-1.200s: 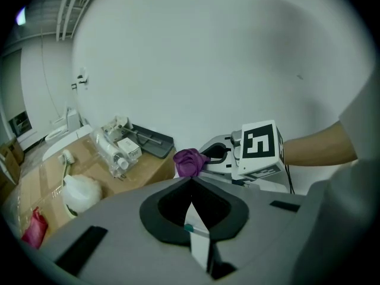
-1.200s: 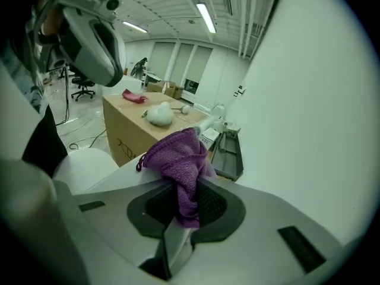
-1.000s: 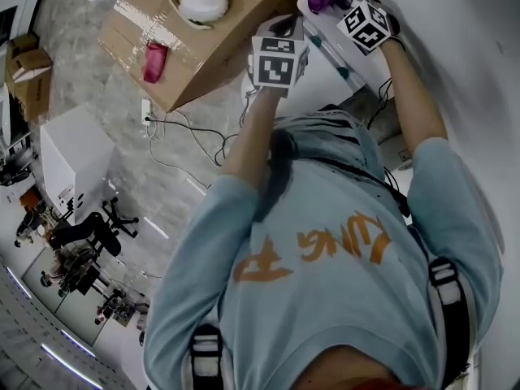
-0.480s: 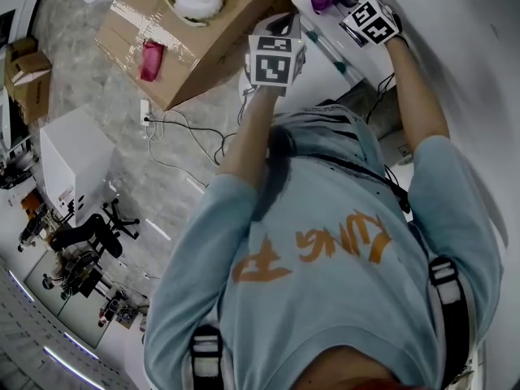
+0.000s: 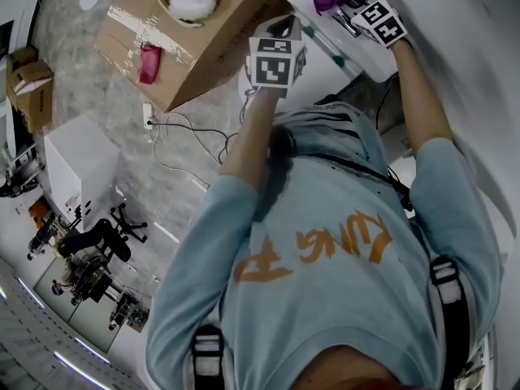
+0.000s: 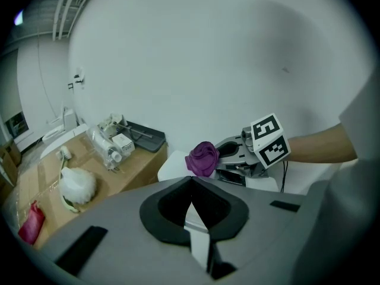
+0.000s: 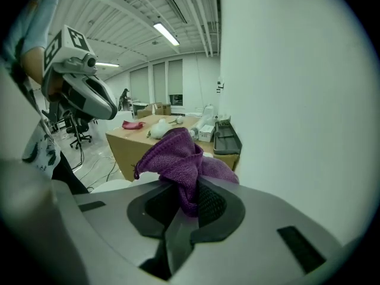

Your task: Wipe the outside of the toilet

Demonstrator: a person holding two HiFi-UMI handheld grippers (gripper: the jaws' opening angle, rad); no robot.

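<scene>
Left gripper (image 6: 193, 196) closed, right gripper (image 7: 187, 202) clamped.

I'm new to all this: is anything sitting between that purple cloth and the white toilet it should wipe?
Nothing visible does. The purple cloth, clamped in the right gripper, is right at the white toilet, with no object between them.

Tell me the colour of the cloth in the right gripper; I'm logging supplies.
Purple. The cloth, held by the right gripper, shows best in the right gripper view.
</scene>
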